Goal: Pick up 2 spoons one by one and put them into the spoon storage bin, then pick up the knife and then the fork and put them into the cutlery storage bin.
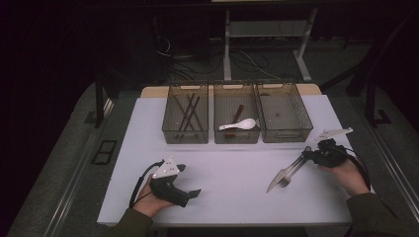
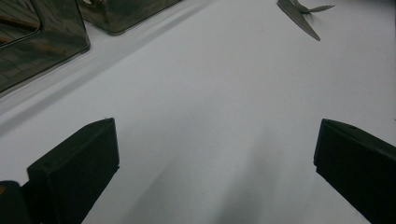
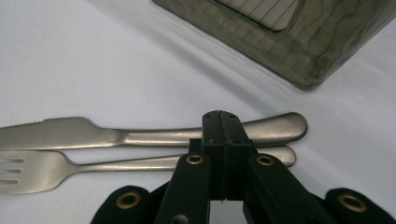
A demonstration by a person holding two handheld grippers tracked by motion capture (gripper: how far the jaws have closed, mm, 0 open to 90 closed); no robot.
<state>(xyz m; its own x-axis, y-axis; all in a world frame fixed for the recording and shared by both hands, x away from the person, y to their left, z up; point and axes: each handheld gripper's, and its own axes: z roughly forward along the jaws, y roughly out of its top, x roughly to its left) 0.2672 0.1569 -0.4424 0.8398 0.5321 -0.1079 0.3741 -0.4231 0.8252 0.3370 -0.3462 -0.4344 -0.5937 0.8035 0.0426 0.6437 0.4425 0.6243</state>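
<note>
the right gripper [image 3: 222,122] has its jaws pressed together, empty, tips over the handles of the knife [image 3: 140,133] and fork [image 3: 116,164] lying side by side on the white table [image 1: 222,168]. the left gripper [image 2: 215,154] rests wide open, holding nothing.

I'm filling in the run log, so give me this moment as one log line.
right tool: shut, tips over knife and fork handles, grip unclear | left tool: open, nothing between | three bins behind
</note>
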